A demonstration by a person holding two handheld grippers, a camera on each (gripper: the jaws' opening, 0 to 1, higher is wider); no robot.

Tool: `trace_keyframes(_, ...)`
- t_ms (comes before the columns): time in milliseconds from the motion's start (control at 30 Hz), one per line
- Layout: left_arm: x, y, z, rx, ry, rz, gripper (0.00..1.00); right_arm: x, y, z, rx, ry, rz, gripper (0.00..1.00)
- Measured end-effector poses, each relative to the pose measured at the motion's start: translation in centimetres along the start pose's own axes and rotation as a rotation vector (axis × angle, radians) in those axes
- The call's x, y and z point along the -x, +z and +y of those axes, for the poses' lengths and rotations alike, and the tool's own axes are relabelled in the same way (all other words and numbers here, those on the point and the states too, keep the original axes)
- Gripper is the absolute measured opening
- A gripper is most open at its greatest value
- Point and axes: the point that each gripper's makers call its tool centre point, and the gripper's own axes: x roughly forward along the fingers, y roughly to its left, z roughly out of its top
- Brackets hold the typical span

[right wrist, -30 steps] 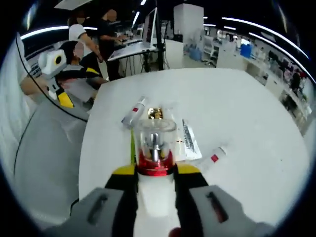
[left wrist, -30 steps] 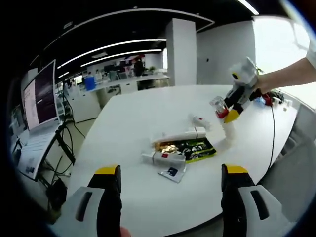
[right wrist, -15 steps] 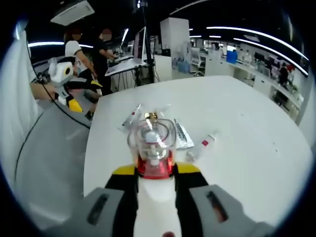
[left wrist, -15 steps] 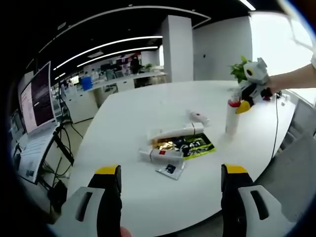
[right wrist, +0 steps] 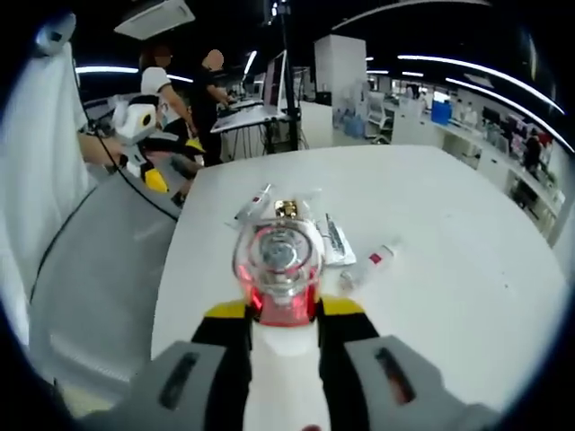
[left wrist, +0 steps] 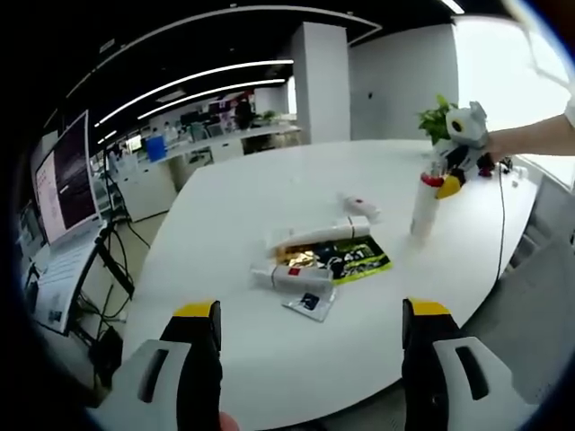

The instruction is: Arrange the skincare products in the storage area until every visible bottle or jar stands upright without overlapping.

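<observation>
A white bottle (left wrist: 421,206) with a red collar and clear cap stands upright at the table's far right, and my right gripper (left wrist: 452,163) is shut on its top. The right gripper view looks down along the bottle (right wrist: 277,269), clamped between the jaws of my right gripper (right wrist: 277,311). My left gripper (left wrist: 312,310) hangs open at the table's near edge, holding nothing. Lying flat mid-table are a white tube with a gold cap (left wrist: 321,235), a red-labelled tube (left wrist: 289,277), a small tube (left wrist: 358,206), a green-black sachet (left wrist: 356,263) and a small sachet (left wrist: 310,303).
The white table (left wrist: 269,359) is bare around the pile. A potted plant (left wrist: 437,119) and a cable (left wrist: 499,224) are at its far right. A monitor (left wrist: 63,175) stands left of the table. In the right gripper view, people (right wrist: 189,90) stand at desks behind.
My right gripper has swung the bottle from tilted to upright and set it down further right on the table. The left gripper has stayed open and still.
</observation>
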Motion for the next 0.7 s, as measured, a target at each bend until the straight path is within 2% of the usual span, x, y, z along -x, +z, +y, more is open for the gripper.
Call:
trace_keyframes(367,-0.2,-0.6,0.0,-0.003,0.002,0.038,0.80,0.3,-0.2,-2.5,0.032,0.078,-0.006,0.27)
trace_keyframes(700,-0.4,-1.1,0.0,-0.002,0.007,0.064,0.80,0.2,-0.3,-2.6,0.080,0.140,0.023,0.27)
